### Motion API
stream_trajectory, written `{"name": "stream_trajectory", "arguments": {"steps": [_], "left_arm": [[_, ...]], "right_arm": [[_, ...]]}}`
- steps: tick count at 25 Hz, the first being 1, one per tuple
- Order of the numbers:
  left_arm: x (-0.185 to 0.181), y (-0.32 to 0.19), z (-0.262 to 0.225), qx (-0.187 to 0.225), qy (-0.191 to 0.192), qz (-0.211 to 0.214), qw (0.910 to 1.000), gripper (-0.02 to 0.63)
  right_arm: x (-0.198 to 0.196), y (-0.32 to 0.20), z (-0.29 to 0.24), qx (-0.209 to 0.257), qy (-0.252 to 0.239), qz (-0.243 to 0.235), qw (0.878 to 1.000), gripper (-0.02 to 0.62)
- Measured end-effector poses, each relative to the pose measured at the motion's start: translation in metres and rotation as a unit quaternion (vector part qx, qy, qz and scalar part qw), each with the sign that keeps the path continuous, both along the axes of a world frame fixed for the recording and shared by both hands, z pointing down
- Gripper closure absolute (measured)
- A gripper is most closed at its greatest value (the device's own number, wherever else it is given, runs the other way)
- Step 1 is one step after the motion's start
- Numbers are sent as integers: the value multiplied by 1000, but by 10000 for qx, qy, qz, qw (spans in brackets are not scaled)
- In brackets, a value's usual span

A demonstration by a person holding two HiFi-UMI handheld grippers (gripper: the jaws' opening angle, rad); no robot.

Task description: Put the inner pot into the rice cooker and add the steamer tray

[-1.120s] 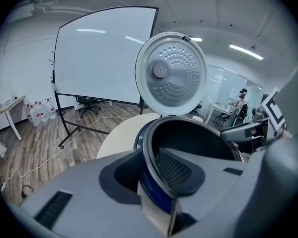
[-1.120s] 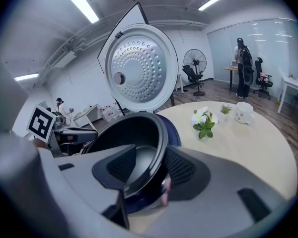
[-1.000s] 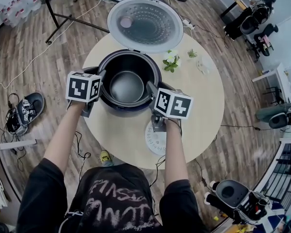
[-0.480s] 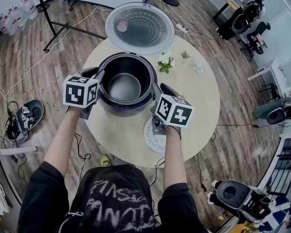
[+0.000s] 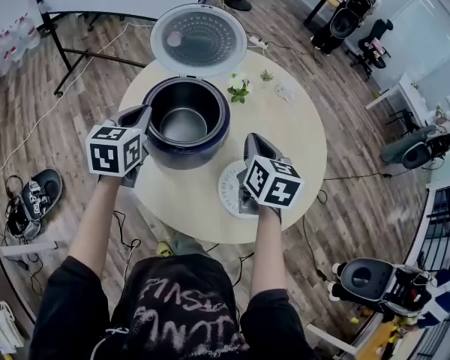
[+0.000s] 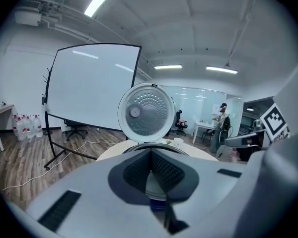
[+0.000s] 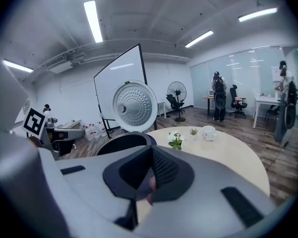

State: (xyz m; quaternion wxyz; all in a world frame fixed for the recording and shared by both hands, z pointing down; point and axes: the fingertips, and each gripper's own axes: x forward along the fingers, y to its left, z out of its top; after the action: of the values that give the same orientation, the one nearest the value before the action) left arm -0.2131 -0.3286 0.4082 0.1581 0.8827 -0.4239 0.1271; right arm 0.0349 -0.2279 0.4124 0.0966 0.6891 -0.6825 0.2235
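Note:
The dark blue rice cooker (image 5: pixel 186 150) stands at the back left of the round table (image 5: pixel 292 145) with its lid (image 5: pixel 199 40) open. The grey inner pot (image 5: pixel 183 124) sits inside it. A white perforated steamer tray (image 5: pixel 229 188) lies flat near the table's front edge, partly hidden by my right gripper. My left gripper (image 5: pixel 140 116) hovers just left of the cooker's rim. My right gripper (image 5: pixel 256 142) hangs above the tray, right of the cooker. Both have just closed their jaws, and the pads meet with nothing between them (image 6: pixel 150 155) (image 7: pixel 151 168).
A small flower pot (image 5: pixel 240 90), a tiny plant (image 5: pixel 266 75) and a white cup (image 5: pixel 285 91) stand behind the cooker's right side. A whiteboard stand (image 5: pixel 67 17) is on the floor beyond the table, shoes (image 5: pixel 31 197) at the left, office chairs at the right.
Both grippers left the cooker's rim and pulled back toward me, rising. The right one moved over the steamer tray. Their jaws went from open to shut.

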Motion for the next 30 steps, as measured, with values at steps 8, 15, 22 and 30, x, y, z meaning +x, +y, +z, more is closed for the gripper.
{"name": "stream_trajectory", "arguments": {"steps": [8, 15, 22, 30], "left_arm": [[37, 38, -23, 423, 502, 775, 9948, 595], [79, 66, -41, 655, 742, 1270, 9869, 595], [137, 95, -51, 932, 913, 1736, 9761, 595], [185, 135, -69, 1427, 1044, 1836, 9670, 595]], "right_arm": [[23, 59, -25, 583, -72, 549, 9968, 591], [59, 114, -47, 1161, -72, 1070, 9874, 591], [105, 166, -64, 1755, 91, 1518, 9727, 591], [152, 221, -79, 2265, 50, 1701, 9590, 591]]}}
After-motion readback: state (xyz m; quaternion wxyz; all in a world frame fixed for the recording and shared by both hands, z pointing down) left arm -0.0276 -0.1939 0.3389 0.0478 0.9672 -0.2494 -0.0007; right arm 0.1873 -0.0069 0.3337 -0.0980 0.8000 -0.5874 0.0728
